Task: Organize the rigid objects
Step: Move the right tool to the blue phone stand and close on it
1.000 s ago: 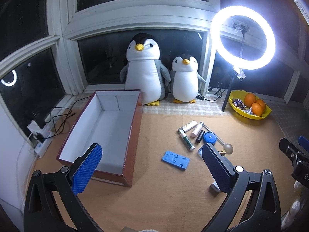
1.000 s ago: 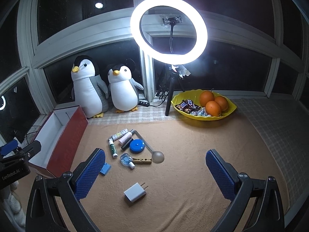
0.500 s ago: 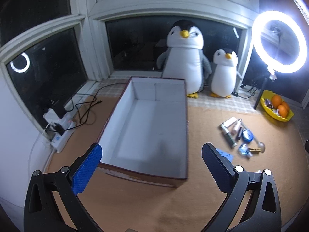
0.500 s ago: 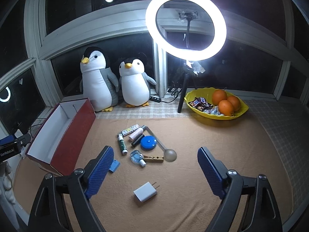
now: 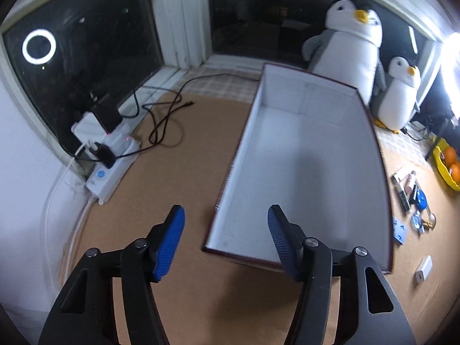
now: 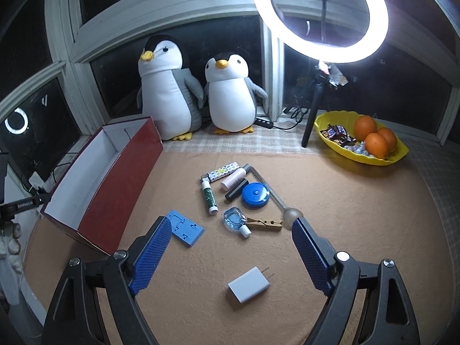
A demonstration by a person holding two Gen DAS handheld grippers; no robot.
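We hold the left gripper (image 5: 225, 231) over the near corner of the empty red cardboard box with a white inside (image 5: 310, 166); its jaws have just been closing and grip nothing. Our right gripper (image 6: 228, 247), jaws apart and empty, hovers above the white plug adapter (image 6: 248, 285) on the tan tabletop (image 6: 345, 201). Farther off lie the blue plastic stand (image 6: 185, 228), wooden clothespin (image 6: 266, 224) and round blue case (image 6: 255, 195).

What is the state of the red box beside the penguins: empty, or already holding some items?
Empty. The red box shows only its bare white floor and walls; the small items, such as the white charger, lie outside it on the mat.
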